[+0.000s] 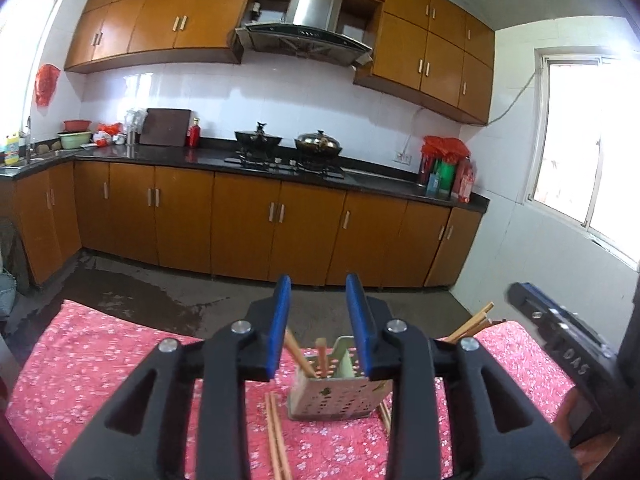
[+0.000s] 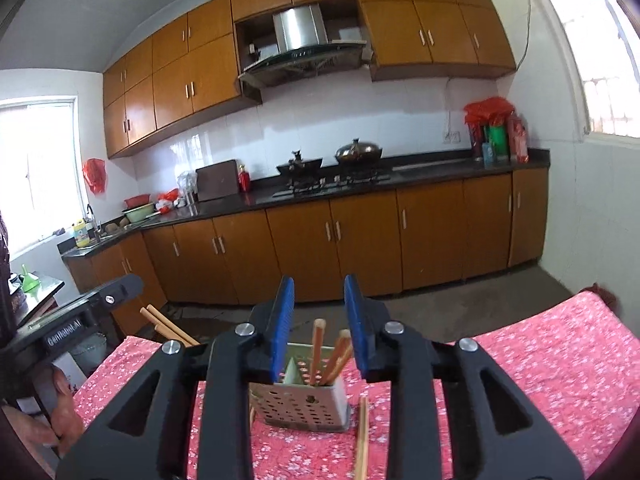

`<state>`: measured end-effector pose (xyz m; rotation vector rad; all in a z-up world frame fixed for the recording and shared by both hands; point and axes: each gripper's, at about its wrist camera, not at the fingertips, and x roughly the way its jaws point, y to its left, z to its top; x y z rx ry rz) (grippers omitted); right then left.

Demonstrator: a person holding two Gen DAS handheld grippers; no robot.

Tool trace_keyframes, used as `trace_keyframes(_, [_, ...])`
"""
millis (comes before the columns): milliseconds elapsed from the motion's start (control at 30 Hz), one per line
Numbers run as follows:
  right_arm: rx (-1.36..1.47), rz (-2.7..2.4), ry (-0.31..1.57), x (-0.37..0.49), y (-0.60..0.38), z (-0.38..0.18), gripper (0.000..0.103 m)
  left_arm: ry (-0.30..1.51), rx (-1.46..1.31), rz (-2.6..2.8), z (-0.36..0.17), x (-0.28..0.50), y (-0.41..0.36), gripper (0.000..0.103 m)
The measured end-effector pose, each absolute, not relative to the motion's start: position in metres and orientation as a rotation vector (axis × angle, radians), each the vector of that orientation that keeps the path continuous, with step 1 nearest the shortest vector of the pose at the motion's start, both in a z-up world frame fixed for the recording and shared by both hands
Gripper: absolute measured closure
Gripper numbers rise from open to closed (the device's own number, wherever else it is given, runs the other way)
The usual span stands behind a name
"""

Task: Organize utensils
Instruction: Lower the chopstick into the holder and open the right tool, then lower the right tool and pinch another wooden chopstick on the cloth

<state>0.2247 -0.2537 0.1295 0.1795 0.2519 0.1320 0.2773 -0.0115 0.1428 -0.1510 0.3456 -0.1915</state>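
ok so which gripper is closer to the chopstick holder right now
Too close to call: the left gripper and the right gripper are both open, raised just short of the chopstick holder, which shows between the fingers of each.

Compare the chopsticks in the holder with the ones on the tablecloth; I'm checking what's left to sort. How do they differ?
The chopsticks in the perforated metal holder stand leaning, tips down; the chopsticks on the tablecloth lie flat. The standing ones are partly hidden by the holder's wall; the loose ones show most of their length on the pink floral tablecloth. Both sets look like the same plain wood.
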Motion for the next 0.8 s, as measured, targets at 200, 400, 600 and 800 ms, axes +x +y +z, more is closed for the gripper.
trace_keyframes(200, [0.159,0.059,0.351,0.200,-0.282,0.090,0.075,0.375,-0.122,-0.111,0.124,0.238,0.021,0.067])
trace_keyframes(400, [0.178,0.062,0.681,0.213,-0.288,-0.015,0.078,0.568,-0.120,-0.041,0.042,0.228,0.051,0.066])
trace_keyframes(600, [0.173,0.136,0.873,0.224,-0.262,-0.079,0.089,0.765,-0.087,-0.018,-0.030,0.233,0.054,0.066])
trace_keyframes(800, [0.164,0.146,0.904,0.229,-0.249,-0.091,0.089,0.815,-0.081,-0.039,-0.048,0.235,0.045,0.066])
